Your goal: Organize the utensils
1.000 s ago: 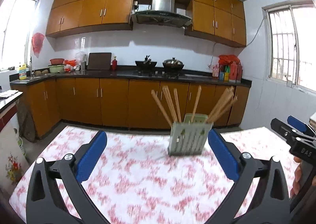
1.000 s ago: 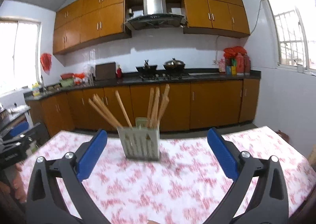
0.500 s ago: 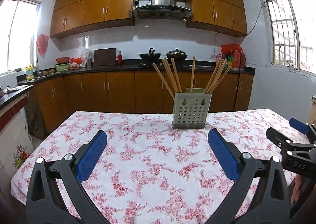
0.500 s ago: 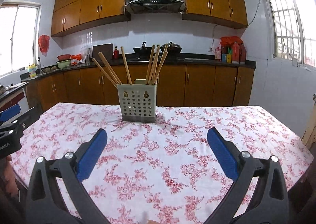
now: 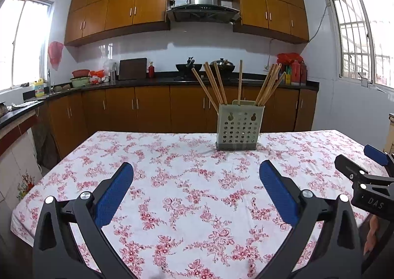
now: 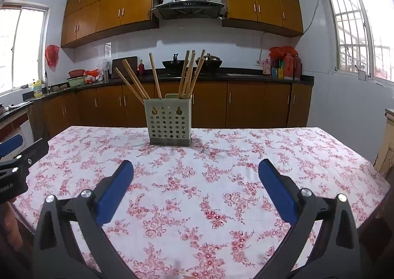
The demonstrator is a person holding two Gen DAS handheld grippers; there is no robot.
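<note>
One perforated holder (image 5: 237,128) is seen upright on the far part of the flowered table (image 5: 187,195). Eight or so chopsticks (image 6: 157,77) are counted in it, fanned out in two groups. The left gripper (image 5: 196,189) and right gripper (image 6: 195,185) are both spread wide, nothing held, well short of the holder.

The lower ends of the chopsticks (image 5: 214,84) were hidden inside the holder (image 5: 237,129), and the right gripper (image 5: 369,180) was cut off at the right edge of the frame.
</note>
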